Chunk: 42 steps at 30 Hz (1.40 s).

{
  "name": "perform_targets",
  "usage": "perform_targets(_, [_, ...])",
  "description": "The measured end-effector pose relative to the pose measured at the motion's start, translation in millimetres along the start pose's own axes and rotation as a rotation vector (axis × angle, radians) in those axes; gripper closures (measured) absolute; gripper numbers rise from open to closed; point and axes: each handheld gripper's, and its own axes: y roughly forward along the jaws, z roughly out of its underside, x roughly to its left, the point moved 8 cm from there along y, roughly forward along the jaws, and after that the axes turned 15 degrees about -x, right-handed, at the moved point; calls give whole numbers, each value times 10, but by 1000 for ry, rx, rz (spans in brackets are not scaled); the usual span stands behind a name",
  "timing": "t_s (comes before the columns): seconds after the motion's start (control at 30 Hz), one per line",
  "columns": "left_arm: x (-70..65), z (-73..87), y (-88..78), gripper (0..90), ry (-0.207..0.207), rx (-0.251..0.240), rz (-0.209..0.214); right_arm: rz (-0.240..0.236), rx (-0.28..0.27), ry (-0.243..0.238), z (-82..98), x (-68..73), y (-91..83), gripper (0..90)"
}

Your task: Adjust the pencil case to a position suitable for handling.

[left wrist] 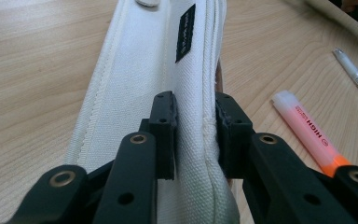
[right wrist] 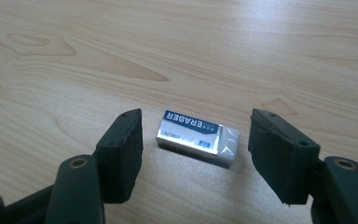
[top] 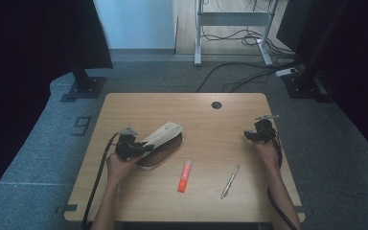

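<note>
White pouch (left wrist: 186, 93) pinched in left claw (left wrist: 193, 135), right claw (right wrist: 196, 149) apart around eraser (right wrist: 196, 136)

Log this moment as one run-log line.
left claw: shut on pencil case | right claw: open, straddling eraser, not touching | highlighter, pen: loose on table

Overhead forward view, two close jaw-level views

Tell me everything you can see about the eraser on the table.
The eraser is a small white block in a paper sleeve, blue and silver, printed ERASER. One white end sticks out of the sleeve. It lies flat on the wooden table, between the jaws of the right hand-held gripper, which stand apart on both sides and do not touch it.
</note>
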Motion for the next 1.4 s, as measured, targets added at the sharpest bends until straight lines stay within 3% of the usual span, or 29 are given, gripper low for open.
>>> perform_targets(0.33, [-1, 4, 3, 718, 3, 4, 1, 18, 26, 11, 10, -32, 105, 384])
perform_targets(0.7, [-7, 5, 9, 717, 11, 6, 1, 24, 38, 29, -1, -30, 96, 449])
perform_targets(1.0, [-6, 1, 7, 722, 8, 4, 1, -2, 28, 31, -5, -5, 10, 451])
perform_targets(1.4, [-10, -8, -3, 727, 10, 1, -5, -73, -12, -2, -91, 166, -212, 451])
